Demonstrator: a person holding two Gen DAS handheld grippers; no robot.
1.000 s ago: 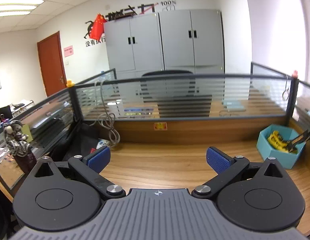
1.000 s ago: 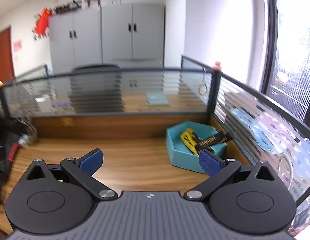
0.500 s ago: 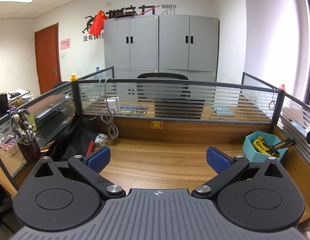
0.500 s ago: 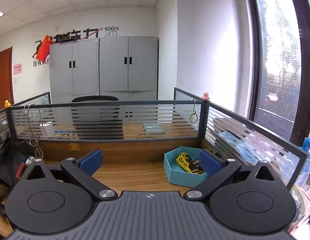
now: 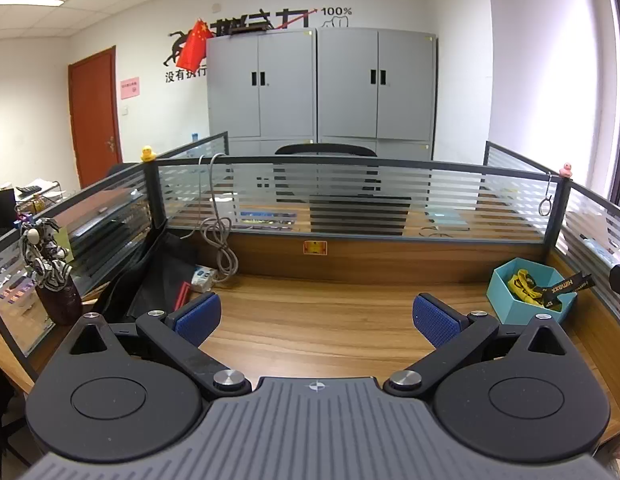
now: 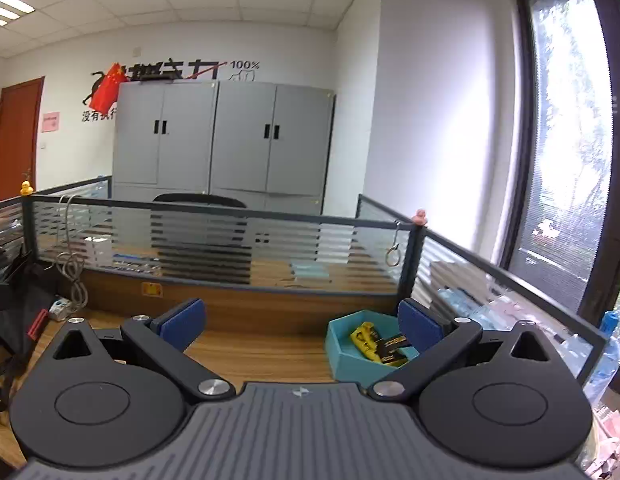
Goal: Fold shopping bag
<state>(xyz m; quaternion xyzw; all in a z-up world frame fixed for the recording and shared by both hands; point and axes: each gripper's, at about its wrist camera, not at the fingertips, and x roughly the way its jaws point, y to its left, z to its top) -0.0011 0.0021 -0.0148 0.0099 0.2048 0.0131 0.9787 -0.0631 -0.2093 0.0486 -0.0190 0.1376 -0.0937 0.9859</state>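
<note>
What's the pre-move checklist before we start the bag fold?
1. Left gripper open, nothing held: ok.
2. Right gripper open, nothing held: ok.
3. Shopping bag located: cannot tell; only a black fabric item sits at the desk's left end.
4. Wooden desk bare ahead of the left gripper: ok.
5. Teal tray close to the right gripper's right finger: not ok, mind it.

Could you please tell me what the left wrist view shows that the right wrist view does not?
Only the left wrist view shows the striped figurine on the left partition. Only the right wrist view shows the tall window and blue-capped bottle. Both share the wooden desk, teal hexagonal box, grey cabinets, yellow duck, and open blue-padded fingers.
</note>
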